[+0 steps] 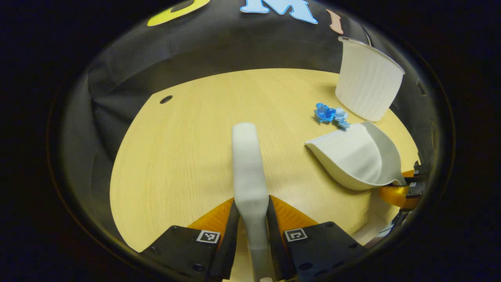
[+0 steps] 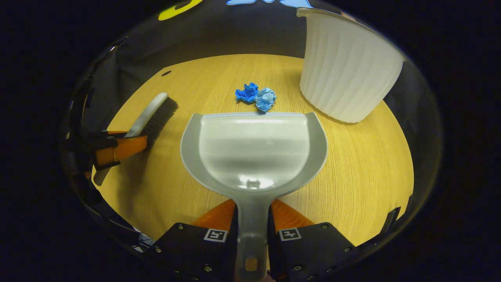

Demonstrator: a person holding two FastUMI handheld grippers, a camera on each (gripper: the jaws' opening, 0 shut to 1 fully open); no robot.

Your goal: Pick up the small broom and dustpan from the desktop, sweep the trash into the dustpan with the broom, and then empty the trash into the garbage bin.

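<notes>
trash (image 2: pixel 256 97) just past dustpan (image 2: pixel 253 150) lip — bin (image 2: pixel 346 68) right-behind | broom (image 2: pixel 150 113) left — all on desktop (image 2: pixel 364 164)

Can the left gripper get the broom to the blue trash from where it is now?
Probably yes. The left gripper holds the broom, and bare desktop lies between it and the trash. The dustpan sits beside that path, not across it.
</notes>
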